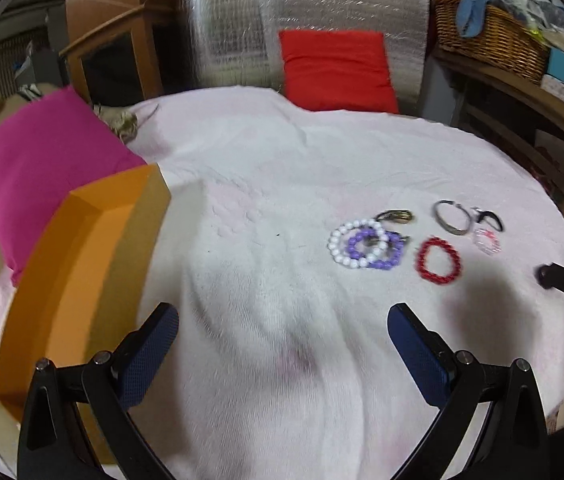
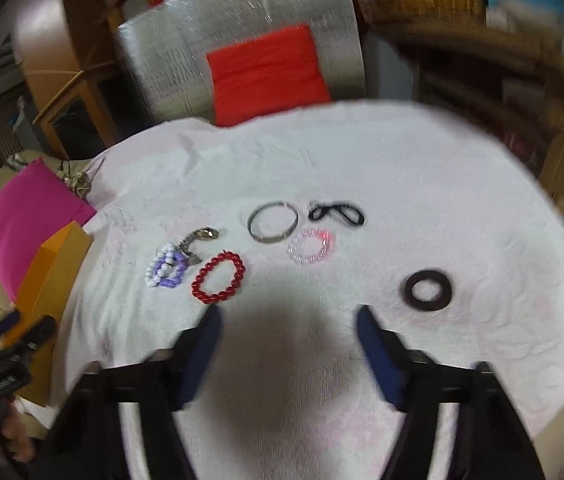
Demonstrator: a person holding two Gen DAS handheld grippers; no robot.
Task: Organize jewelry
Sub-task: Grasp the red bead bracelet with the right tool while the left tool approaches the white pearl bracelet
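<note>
- Orange box, left of frame; inside hidden.
- Bracelets loose on white cloth: red, white, purple.
- Left gripper, right gripper: jaws apart, holding nothing.

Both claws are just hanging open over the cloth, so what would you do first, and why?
Probably ease the right gripper forward to the red bead bracelet: it lies alone just ahead of the open fingers, and nothing is held yet.

Cluttered home room: cushions, wicker basket.
</note>
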